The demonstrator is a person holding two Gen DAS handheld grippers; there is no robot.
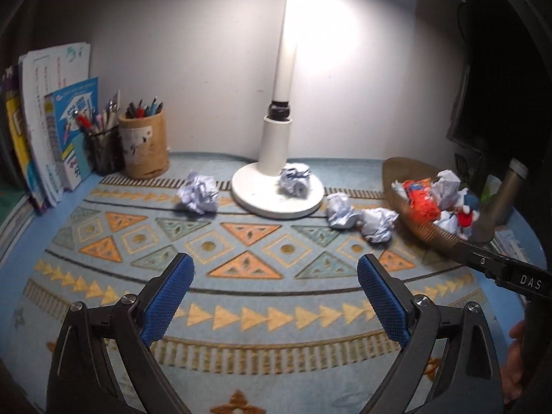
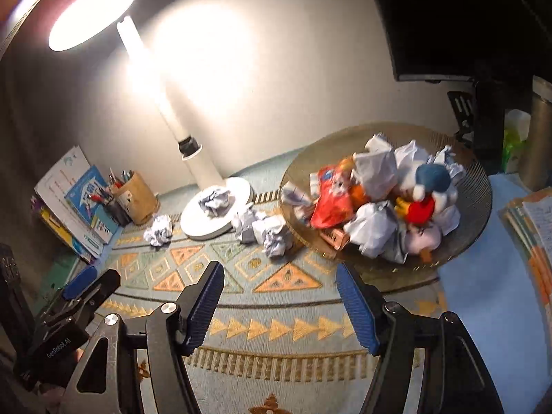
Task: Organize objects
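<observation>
Four crumpled paper balls (image 1: 198,192) loose on surface (image 1: 241,296); one on lamp base (image 1: 255,200). Basket (image 2: 476,200) heaped. Left hand-held gripper (image 1: 276,293), right hand-held gripper (image 2: 279,307): both agape, empty.

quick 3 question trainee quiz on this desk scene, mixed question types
1. True or false: a crumpled white paper ball rests on the round white lamp base.
2. How many crumpled paper balls lie loose outside the brown woven basket? A) two B) four C) six
3. Fill in: both the left gripper and the right gripper are ____, holding nothing.

Key: 1 true; 2 B; 3 open
</observation>
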